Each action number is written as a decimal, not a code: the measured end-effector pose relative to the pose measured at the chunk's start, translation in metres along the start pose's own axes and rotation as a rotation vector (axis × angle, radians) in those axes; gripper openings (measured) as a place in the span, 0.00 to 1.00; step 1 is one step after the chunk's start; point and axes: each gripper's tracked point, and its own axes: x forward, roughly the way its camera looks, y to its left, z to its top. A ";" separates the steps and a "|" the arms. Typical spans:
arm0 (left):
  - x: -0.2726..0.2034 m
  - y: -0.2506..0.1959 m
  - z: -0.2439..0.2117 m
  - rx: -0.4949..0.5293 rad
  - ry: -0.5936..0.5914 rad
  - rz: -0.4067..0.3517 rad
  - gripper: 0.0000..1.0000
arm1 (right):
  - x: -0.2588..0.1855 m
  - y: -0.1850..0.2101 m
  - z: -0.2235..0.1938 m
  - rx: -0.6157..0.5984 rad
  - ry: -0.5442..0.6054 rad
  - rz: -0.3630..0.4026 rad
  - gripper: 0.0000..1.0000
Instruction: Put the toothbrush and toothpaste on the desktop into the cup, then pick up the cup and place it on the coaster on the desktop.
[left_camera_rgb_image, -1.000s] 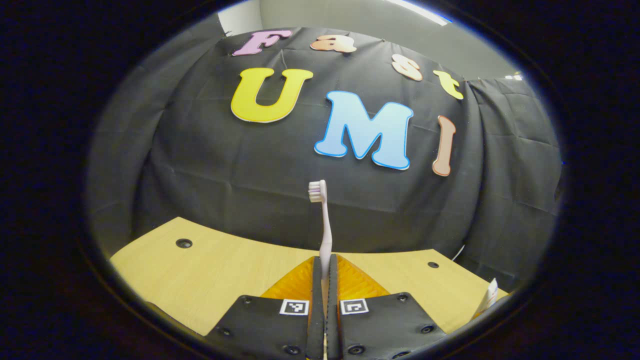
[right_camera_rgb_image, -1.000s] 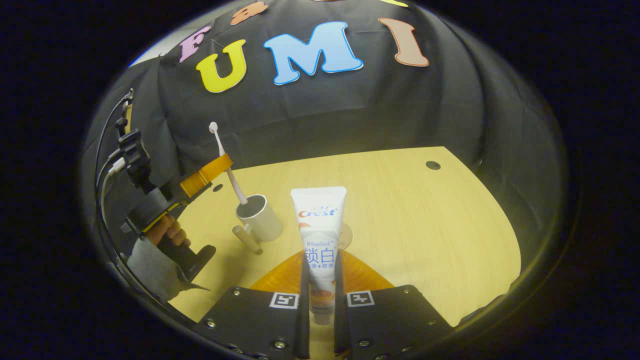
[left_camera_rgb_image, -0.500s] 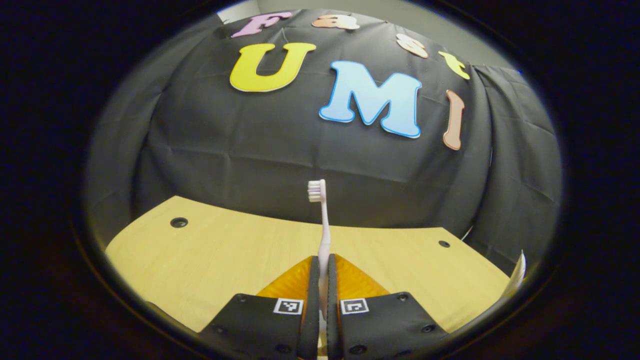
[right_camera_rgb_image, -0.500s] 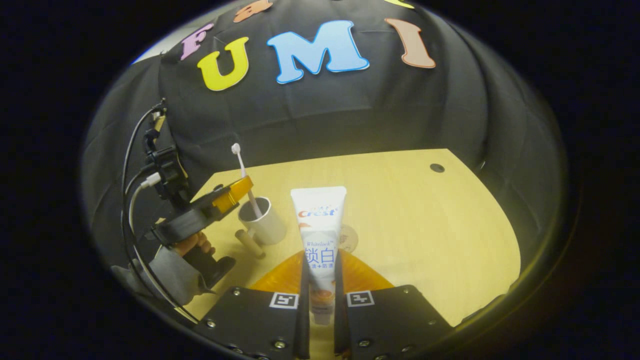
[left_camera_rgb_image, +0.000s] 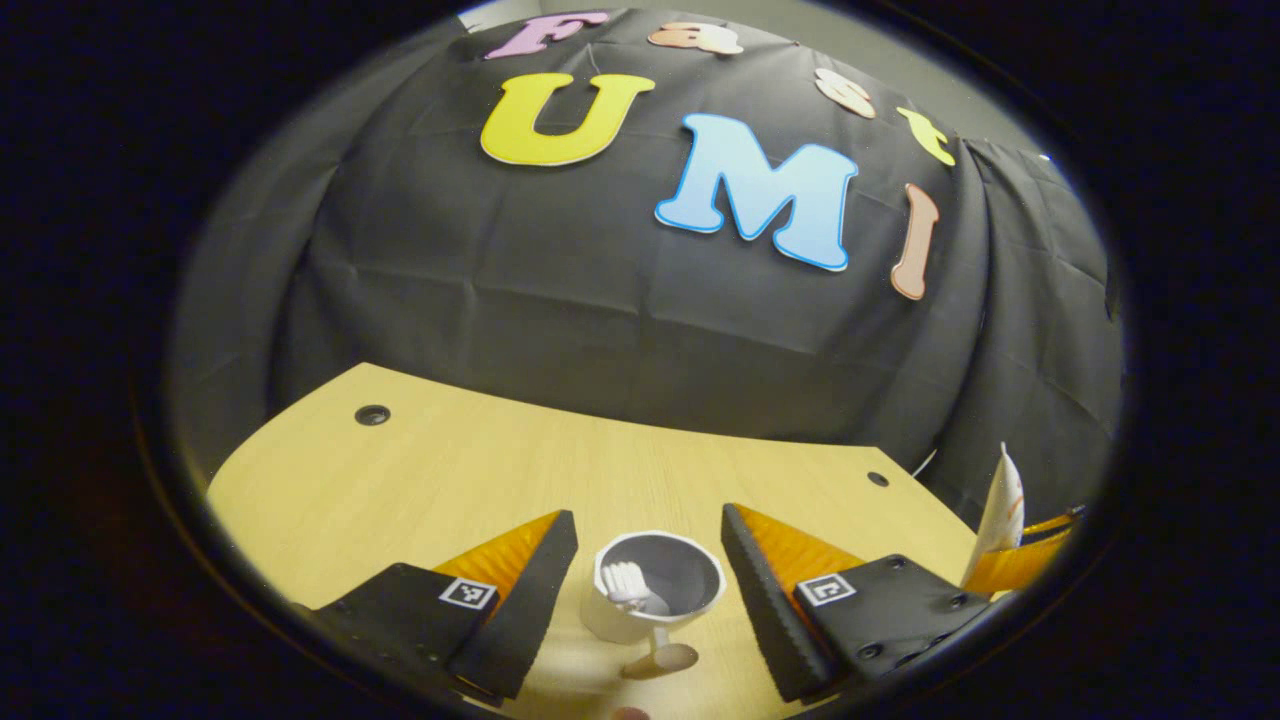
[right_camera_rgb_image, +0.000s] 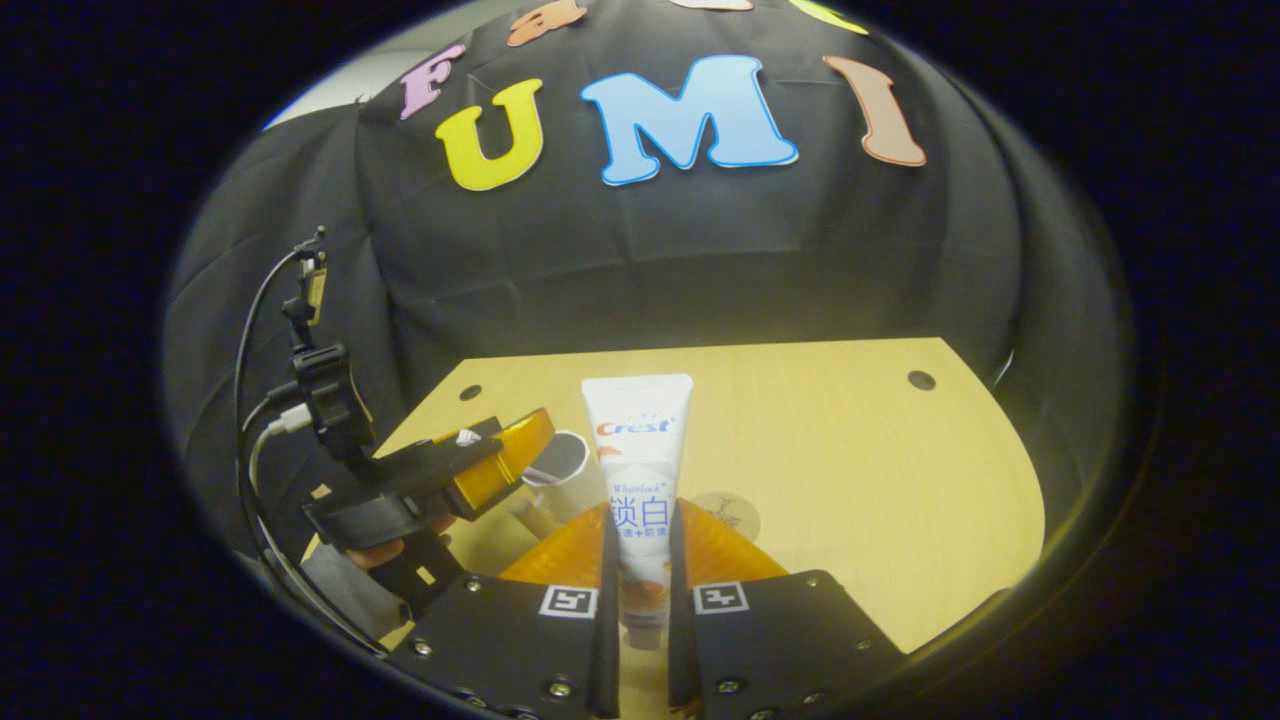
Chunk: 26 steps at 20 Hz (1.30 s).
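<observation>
One toothbrush (left_camera_rgb_image: 628, 583) now released into cup (left_camera_rgb_image: 655, 590).

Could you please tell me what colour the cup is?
The cup is white outside, grey inside; the left gripper view shows it best.

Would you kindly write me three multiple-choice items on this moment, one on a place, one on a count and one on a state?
1. Where is the toothbrush?
A. Lying on the desktop
B. Inside the cup
C. Clamped in the right tongs

2. How many round holes show in the desktop in the right gripper view?
A. Two
B. Four
C. None

3. What state are the left tongs in?
A. Shut on the cup
B. Shut on the toothpaste
C. Open, one finger on each side of the cup

Answers:
1. B: the bristle head sits inside the cup's rim in the left gripper view.
2. A: one hole lies near each far corner.
3. C: the fingers stand wide apart, touching nothing, while the right tongs hold the toothpaste.
</observation>
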 end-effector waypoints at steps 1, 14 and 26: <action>-0.004 0.001 0.001 0.007 0.004 0.010 1.00 | 0.003 0.004 0.004 -0.004 -0.012 0.011 0.20; -0.084 0.037 -0.006 -0.076 0.046 0.032 1.00 | 0.091 0.078 0.080 -0.037 -0.220 0.152 0.20; -0.117 0.056 -0.020 -0.142 0.047 0.084 0.94 | 0.159 0.108 0.041 -0.137 -0.135 0.169 0.23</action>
